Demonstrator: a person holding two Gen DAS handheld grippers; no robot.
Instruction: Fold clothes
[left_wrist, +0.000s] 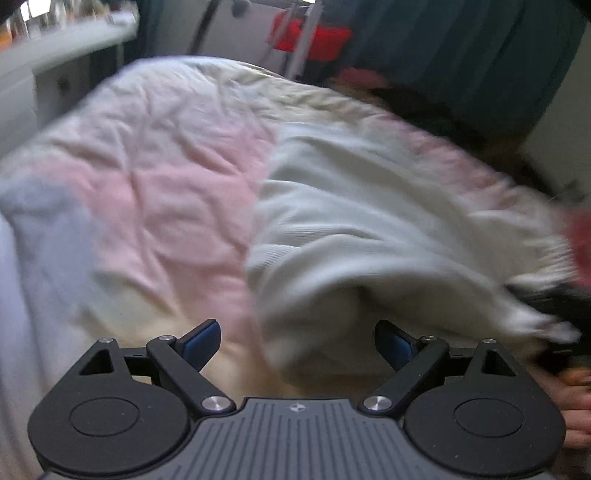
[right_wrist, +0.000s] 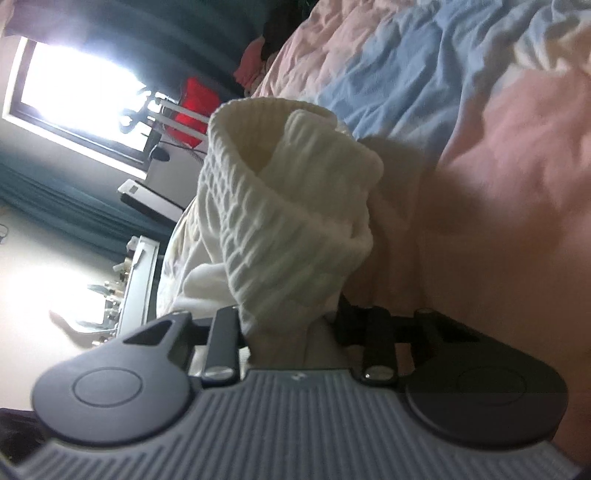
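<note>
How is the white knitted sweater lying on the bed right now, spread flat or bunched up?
Bunched up, not flat: the white sweater rises in rumpled folds off the bedspread, one ribbed end gathered between the right gripper fingers.

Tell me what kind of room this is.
Likely a bedroom: the work surface is a bed with a pink and blue quilt, teal curtains hang by a bright window, and a cream sweater is being folded there.

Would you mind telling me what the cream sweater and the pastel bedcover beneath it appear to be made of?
Cream ribbed sweater: chunky knit, probably wool or acrylic, matte; raised ribs show. Pastel patchwork bedcover: thin woven fabric, likely cotton, matte; fine creases throughout.
</note>
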